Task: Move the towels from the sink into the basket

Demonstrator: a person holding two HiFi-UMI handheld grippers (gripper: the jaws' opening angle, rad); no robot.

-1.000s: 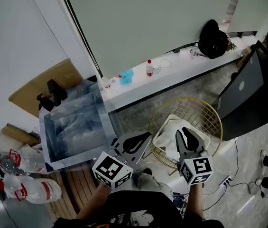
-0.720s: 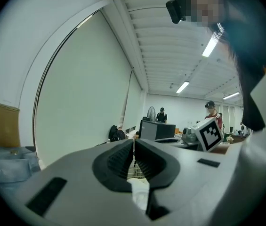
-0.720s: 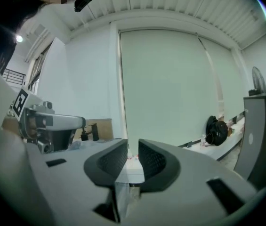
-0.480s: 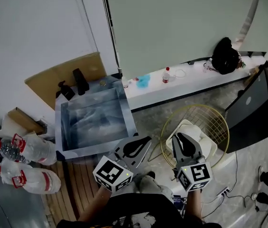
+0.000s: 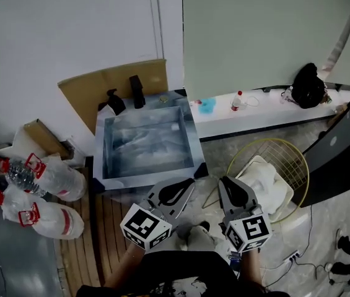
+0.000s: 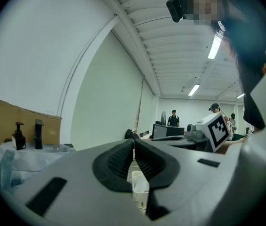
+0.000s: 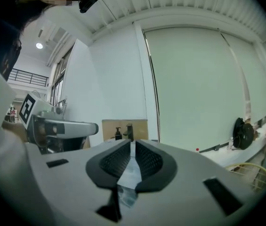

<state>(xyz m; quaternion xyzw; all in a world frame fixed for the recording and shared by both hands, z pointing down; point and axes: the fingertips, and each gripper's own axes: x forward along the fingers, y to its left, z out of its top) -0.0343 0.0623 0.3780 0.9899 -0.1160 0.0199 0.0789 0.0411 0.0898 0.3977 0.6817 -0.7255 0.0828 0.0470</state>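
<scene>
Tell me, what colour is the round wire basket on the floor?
Gold: the wire basket is shiny yellow metal. It shows best in the head view.

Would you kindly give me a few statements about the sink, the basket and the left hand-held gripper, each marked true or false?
1. A white towel lies in the gold wire basket. True.
2. In the head view the basket stands left of the sink. False: it stands to the sink's right.
3. The left hand-held gripper holds a towel. False: its jaws are together with nothing between them.
4. Cardboard stands behind the sink, against the wall. True.
</scene>
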